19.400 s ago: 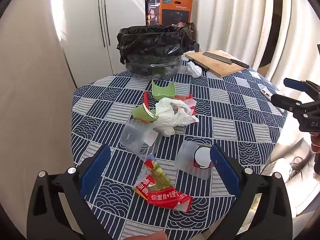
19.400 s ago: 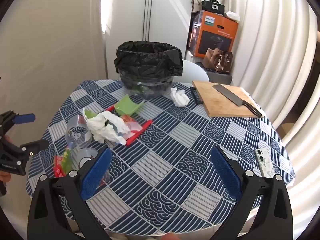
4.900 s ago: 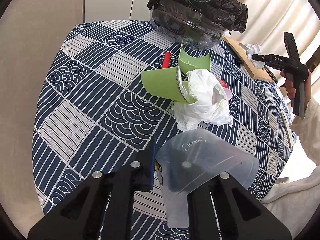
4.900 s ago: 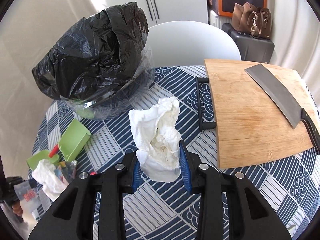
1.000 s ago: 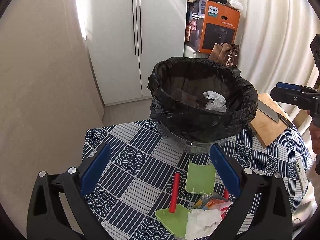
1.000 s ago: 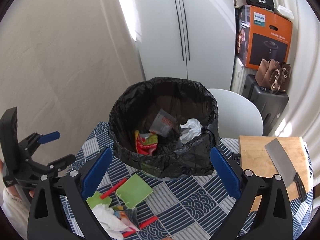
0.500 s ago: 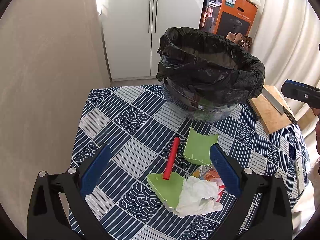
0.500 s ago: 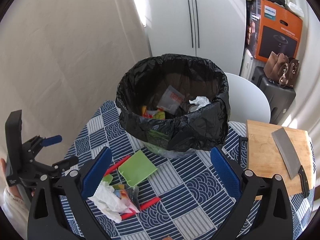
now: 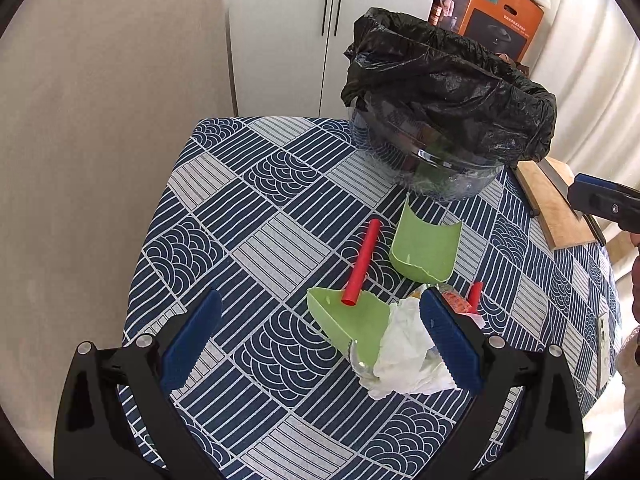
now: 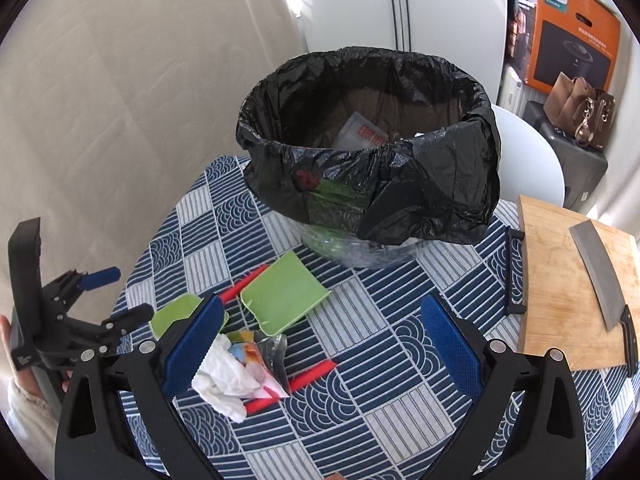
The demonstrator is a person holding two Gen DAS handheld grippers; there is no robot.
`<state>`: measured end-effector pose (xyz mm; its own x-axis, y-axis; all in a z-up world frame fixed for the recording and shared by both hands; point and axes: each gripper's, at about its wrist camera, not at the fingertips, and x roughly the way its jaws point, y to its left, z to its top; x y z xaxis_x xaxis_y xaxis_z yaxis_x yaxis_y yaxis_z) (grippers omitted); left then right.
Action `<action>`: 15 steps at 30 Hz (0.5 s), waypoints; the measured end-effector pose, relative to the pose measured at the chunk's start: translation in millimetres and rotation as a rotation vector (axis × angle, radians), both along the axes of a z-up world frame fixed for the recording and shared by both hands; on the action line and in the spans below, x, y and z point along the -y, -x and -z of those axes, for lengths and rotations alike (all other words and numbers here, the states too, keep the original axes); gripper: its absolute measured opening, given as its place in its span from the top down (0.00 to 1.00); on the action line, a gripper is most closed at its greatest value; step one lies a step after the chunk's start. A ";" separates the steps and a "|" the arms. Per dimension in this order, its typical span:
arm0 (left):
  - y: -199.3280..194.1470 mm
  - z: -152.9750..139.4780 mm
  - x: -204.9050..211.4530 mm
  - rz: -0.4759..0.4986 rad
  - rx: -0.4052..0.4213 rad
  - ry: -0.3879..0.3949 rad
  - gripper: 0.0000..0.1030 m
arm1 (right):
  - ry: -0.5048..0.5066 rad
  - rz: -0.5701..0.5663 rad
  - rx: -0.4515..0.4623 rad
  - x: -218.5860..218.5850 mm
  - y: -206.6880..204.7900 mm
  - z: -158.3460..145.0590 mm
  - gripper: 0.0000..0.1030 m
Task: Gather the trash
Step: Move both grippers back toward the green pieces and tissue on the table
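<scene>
A bin lined with a black bag (image 9: 452,80) (image 10: 372,148) stands at the table's far side, with wrappers inside. In front of it lies a trash pile: a crumpled white tissue (image 9: 408,356) (image 10: 224,380), two green cup halves (image 9: 428,248) (image 9: 352,328) (image 10: 284,296), red straws (image 9: 362,268) (image 10: 312,376) and a colourful wrapper (image 10: 248,350). My left gripper (image 9: 320,344) hangs open above the pile, holding nothing. My right gripper (image 10: 320,348) is open too, above the table right of the pile.
A wooden cutting board (image 10: 560,280) with a cleaver (image 10: 600,268) lies at the right. An orange box (image 10: 576,24) and a brown handbag (image 10: 580,116) stand behind. The blue patterned tablecloth (image 9: 248,216) covers the round table. A wall borders the left side.
Both grippers have drawn back from above the bin and come lower over the table. The pile now sits between the left gripper's fingers in view.
</scene>
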<state>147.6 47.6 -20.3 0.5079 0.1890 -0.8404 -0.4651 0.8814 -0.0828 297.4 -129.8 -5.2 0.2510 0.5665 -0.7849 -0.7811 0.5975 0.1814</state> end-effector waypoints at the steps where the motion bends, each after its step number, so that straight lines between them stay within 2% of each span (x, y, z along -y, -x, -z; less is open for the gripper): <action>1: 0.3 2.5 -0.7 -0.003 -0.004 0.005 0.06 | 0.005 0.005 -0.006 -1.0 0.3 3.7 0.08; 15: -5.5 37.2 -17.9 0.024 -0.085 0.074 0.06 | 0.103 0.034 -0.080 -24.8 4.2 58.2 0.08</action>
<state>153.1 65.6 -57.5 0.4375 0.1136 -0.8920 -0.4523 0.8852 -0.1091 293.2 -105.0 -63.4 0.2032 0.4745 -0.8565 -0.7458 0.6417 0.1786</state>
